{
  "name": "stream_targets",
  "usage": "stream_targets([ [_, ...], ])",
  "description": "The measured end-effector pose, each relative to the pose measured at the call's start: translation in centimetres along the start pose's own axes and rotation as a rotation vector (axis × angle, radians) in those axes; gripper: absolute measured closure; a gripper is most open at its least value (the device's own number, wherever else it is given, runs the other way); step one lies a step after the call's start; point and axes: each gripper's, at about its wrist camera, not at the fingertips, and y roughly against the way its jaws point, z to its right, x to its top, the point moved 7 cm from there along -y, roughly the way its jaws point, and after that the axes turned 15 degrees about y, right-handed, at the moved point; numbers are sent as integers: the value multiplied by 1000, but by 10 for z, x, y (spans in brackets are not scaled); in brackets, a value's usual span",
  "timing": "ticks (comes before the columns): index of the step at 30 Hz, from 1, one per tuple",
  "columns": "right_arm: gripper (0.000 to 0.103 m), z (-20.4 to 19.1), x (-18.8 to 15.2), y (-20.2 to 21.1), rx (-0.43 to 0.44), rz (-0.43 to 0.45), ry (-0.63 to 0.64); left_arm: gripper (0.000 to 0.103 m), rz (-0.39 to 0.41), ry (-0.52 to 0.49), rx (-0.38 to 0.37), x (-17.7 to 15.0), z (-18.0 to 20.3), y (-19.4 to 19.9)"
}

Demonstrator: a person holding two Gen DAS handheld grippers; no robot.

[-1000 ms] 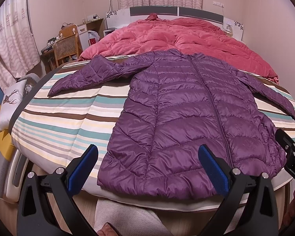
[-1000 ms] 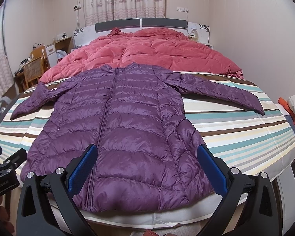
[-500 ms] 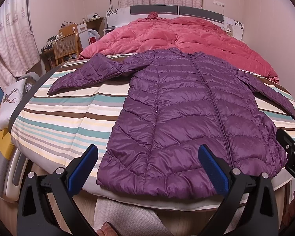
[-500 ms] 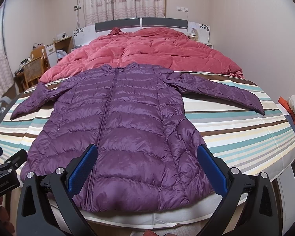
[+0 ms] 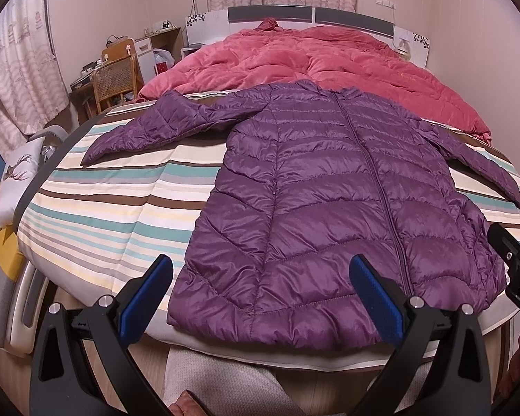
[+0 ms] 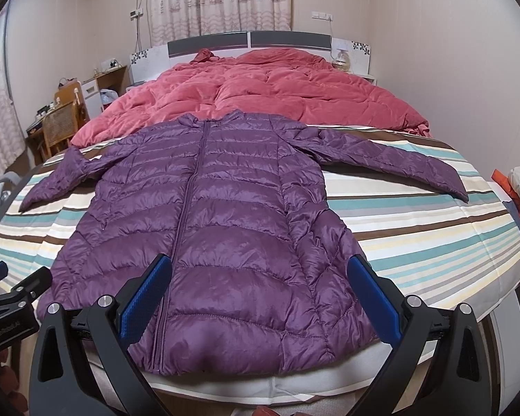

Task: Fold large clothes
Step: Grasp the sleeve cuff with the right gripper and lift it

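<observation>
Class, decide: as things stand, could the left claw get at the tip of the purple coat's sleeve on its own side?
Probably yes. The left claw is open, and that sleeve tip lies flat on the striped sheet with nothing between, though it sits well beyond the hem.

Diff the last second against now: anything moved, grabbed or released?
Barely anything. The left wrist view crept slightly toward the purple quilted down coat; the right view is unchanged. Nothing grabbed or released: left gripper and right gripper stay open over the hem, jaws apart. The coat stays flat, zipped, sleeves spread on the striped bedsheet, red duvet behind.
</observation>
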Motion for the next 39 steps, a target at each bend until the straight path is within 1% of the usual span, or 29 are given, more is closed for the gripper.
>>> stream_targets([
  [6, 3, 3, 3, -6, 21, 8, -9, 2, -23, 3, -3, 3, 2, -6],
  [9, 3, 5, 9, -10, 61, 48, 3, 2, -47, 5, -11, 5, 3, -12],
  [10, 3, 5, 11, -12, 84, 67, 12, 2, -57, 10, -18, 7, 3, -15],
  [11, 3, 6, 12, -14, 87, 72, 17, 2, -66, 16, -30, 8, 2, -18],
  [13, 3, 13, 13, -19, 69, 74, 19, 2, -80, 39, -68, 12, 3, -25],
  [16, 3, 28, 14, -31, 65, 50, -2, 2, -95, 98, -124, 22, -3, -38],
  [19, 3, 53, 11, -49, 34, 5, -41, 2, -91, 155, -135, 34, -10, -54],
  [20, 3, 63, 10, -56, 27, -7, -53, 2, -73, 174, -134, 42, -12, -63],
  [22, 3, 86, 7, -73, 9, -40, -90, 2, -50, 158, -71, 53, -15, -83],
  [24, 3, 113, 2, -92, -5, -75, -145, 2, -37, 122, -18, 60, -16, -101],
  [26, 3, 142, -5, -113, -23, -105, -218, 2, -37, 109, -3, 67, -17, -118],
  [27, 3, 150, -7, -119, -26, -114, -247, 2, -38, 101, 9, 71, -17, -128],
  [28, 5, 167, -11, -133, -15, -125, -313, 2, -44, 90, 27, 74, -17, -138],
  [30, 18, 196, -20, -156, -1, -150, -429, 2, -44, 74, 34, 76, -17, -152],
  [31, 20, 208, -22, -166, 0, -162, -476, 2, -49, 67, 42, 76, -17, -158],
  [32, 22, 219, -25, -173, -3, -166, -510, 2, -53, 60, 51, 75, -17, -164],
  [33, 23, 234, -28, -183, -8, -165, -571, 2, -58, 58, 52, 73, -18, -169],
  [35, 24, 255, -30, -196, -20, -155, -649, 2, -62, 57, 58, 67, -19, -174],
  [36, 27, 263, -30, -200, -28, -151, -677, 2, -59, 59, 52, 64, -20, -175],
  [39, 29, 293, -31, -215, -52, -132, -779, 2, -38, 60, 44, 61, -23, -174],
])
